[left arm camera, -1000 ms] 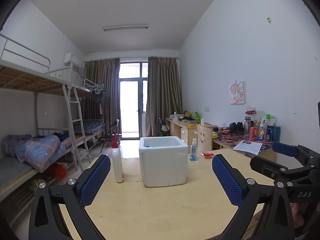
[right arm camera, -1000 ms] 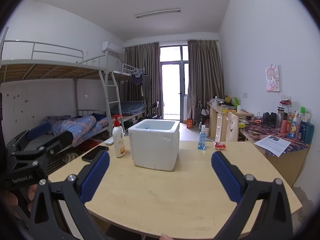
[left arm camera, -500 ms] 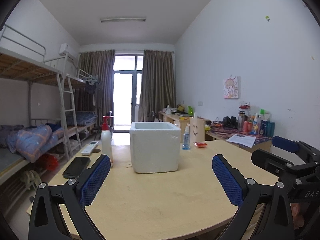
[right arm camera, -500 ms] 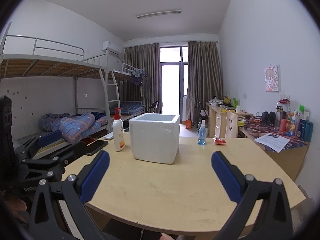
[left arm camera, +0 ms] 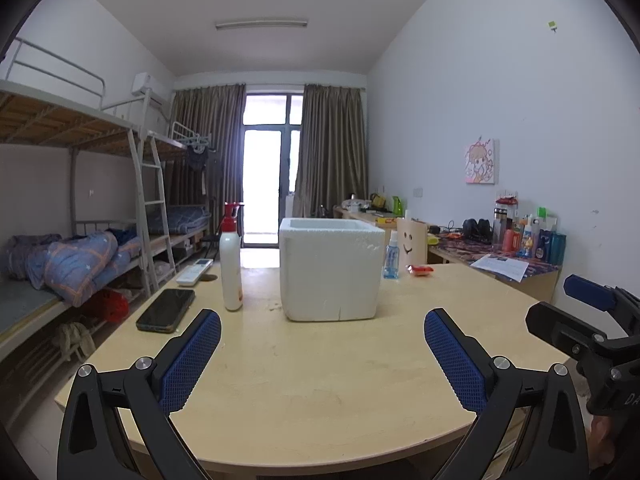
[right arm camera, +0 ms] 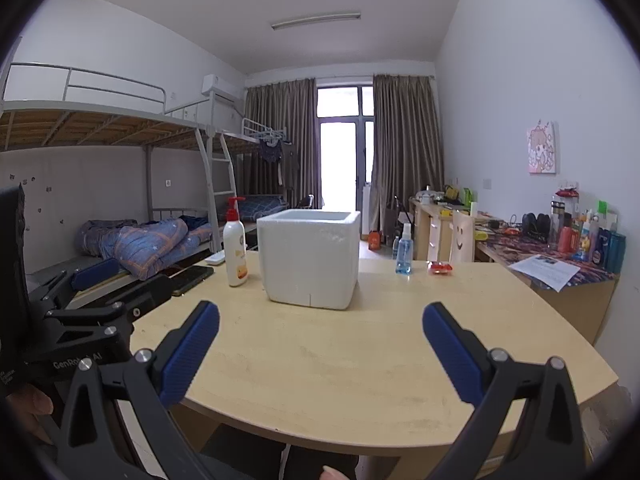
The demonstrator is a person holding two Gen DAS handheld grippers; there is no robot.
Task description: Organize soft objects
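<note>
Hovering above the near edge of the bench, the left gripper has its jaws spread wide with nothing between the blue pads. The right gripper is likewise spread apart and empty, above the same near edge; in the left wrist view it shows at the right border.

White foam box: upright, top open, about mid-bench toward the far edge. Its inside is not visible from either view, so contents cannot be told. No soft object can be picked out on the bench.

Pump bottle, white with red head: upright just left of the box, apart from it. Dark phone lies flat near the left edge; a white remote lies beyond it toward the far left corner. Small blue spray bottle stands right of the box near the far edge, with a red wrapper beside it.

A hand shows at the lower left of the right wrist view, beneath the left gripper's frame.
</note>
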